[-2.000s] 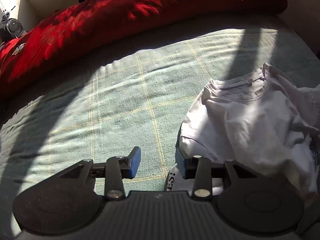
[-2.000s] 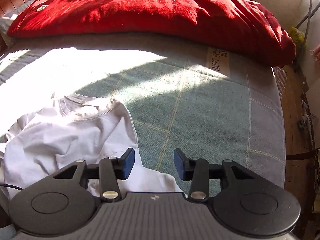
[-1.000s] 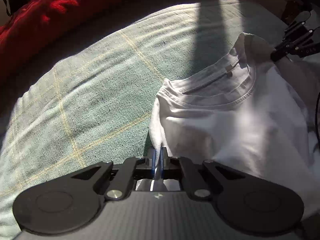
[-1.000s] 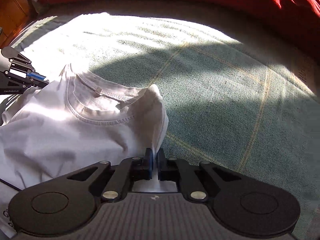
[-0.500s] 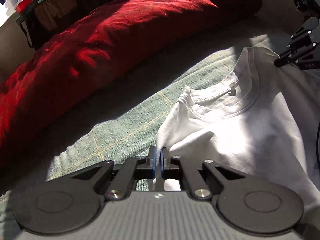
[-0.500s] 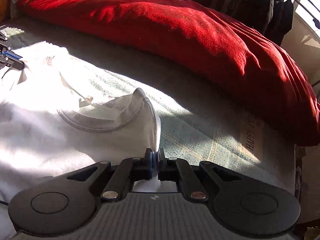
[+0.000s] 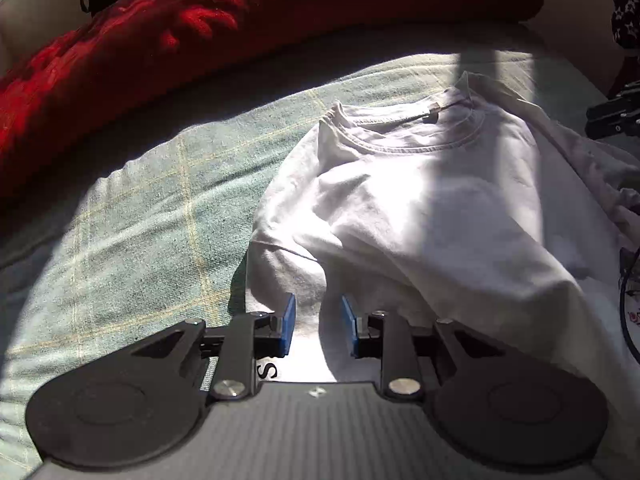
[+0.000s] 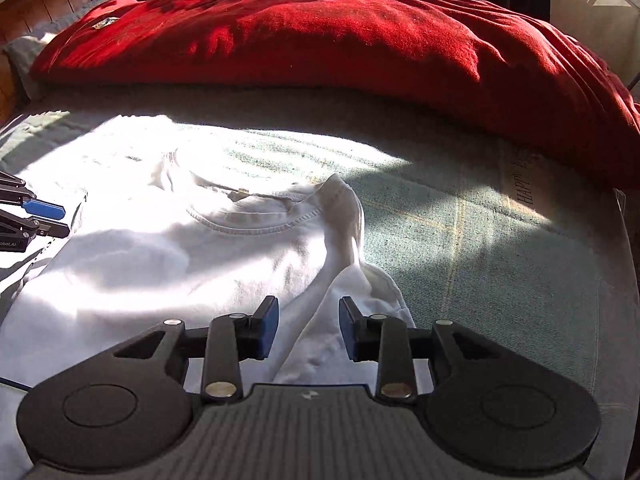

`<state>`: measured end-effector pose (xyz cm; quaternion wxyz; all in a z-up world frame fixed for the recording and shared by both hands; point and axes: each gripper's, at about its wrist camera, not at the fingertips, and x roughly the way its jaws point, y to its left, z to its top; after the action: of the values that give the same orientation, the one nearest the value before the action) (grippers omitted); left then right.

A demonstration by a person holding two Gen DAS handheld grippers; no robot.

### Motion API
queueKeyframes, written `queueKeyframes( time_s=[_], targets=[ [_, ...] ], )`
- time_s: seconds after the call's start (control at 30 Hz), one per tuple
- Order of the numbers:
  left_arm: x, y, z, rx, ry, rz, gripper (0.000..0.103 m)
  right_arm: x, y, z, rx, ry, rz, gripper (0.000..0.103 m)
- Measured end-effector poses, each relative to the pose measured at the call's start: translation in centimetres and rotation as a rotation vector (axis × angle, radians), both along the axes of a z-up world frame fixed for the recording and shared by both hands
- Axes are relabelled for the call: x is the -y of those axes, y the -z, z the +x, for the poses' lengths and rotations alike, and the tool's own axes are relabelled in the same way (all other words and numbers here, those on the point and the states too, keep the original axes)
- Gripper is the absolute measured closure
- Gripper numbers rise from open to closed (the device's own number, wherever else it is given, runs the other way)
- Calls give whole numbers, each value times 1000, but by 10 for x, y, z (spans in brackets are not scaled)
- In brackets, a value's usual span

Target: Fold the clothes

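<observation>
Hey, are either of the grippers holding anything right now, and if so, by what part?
Nothing is held. The left gripper and the right gripper are both open above the white T-shirt, which lies on the bed.

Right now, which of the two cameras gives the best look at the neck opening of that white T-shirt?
The left wrist view. There the T-shirt's collar lies in even light, with its stitching and label clear. In the right wrist view the collar is half washed out by sun glare, and only the near seam reads well.
</observation>
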<state>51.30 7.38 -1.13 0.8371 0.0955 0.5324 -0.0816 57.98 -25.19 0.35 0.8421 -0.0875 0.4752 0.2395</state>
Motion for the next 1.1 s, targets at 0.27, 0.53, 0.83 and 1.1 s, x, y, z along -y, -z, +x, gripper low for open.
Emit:
queueKeyframes(
  time_s=[0.27, 0.53, 0.83, 1.1],
  targets=[
    [-21, 9, -87, -91, -236, -56, 63, -2, -18, -47, -23, 2, 62, 63],
    [-33, 26, -161, -189, -451, -199, 63, -2, -30, -86, -58, 51, 118, 61],
    [-25, 39, -195, -191, -585, -346, 60, -17, -28, -111, -86, 40, 138, 61],
    [-27, 23, -194, -114, -572, -356, 100, -26, -33, -120, -74, 15, 137, 61]
  ],
)
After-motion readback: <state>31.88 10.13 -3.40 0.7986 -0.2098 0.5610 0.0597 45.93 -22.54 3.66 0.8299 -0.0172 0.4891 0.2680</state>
